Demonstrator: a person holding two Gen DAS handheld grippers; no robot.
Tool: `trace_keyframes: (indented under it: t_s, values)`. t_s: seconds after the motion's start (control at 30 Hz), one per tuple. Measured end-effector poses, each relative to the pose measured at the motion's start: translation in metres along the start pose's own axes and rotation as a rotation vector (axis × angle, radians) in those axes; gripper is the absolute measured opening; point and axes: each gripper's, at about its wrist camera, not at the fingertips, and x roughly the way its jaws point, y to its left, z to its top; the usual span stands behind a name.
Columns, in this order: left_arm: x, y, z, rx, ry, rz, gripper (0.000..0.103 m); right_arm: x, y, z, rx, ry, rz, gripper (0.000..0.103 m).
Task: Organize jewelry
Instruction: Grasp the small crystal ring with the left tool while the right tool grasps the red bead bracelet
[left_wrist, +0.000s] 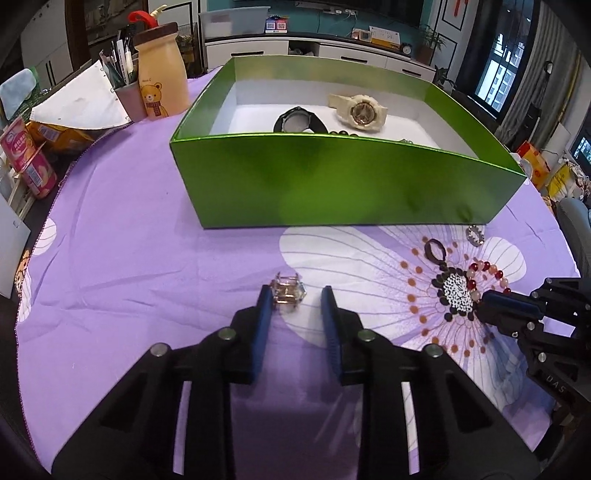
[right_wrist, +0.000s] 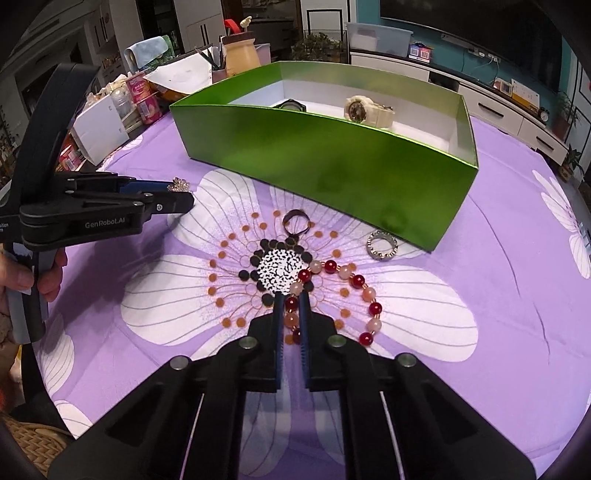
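While our right gripper (right_wrist: 291, 301) is clamped on the limp bracelet (right_wrist: 343, 273) across two beads, our left gripper (left_wrist: 294, 293) stands slightly apart around the stiff, slippery crystal ring (left_wrist: 288, 291), touching one side only; beyond waits the box (left_wrist: 332, 177).

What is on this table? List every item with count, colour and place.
box: one, green, white inside, far on the cloth
cream watch: one, in the box, right
black watch: one, in the box, left
bead bracelet: one, red and pink, on the flower print
dark ring: one, in front of the box
studded ring: one, silver, near the box's wall
crystal piece: one, clear and gold, on the cloth
tablecloth: one, purple, white flowers
bear bottle: one, yellowish, left of the box
left gripper: black, jaws open around the crystal piece
right gripper: black, jaws shut on the bead bracelet
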Motion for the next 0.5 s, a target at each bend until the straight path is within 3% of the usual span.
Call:
trace_keyframes:
  t_s: [0.1,0.5]
  values:
    - [0.001,0.003,0.001,-0.003,-0.003,0.008,0.014,0.001,0.000,0.000,0.004,-0.001,0.002,0.007]
    - [-0.018,-0.003,0.001,-0.001,-0.039,-0.012,0.014,-0.023,-0.006,0.005,0.055,-0.054,0.032,0.007]
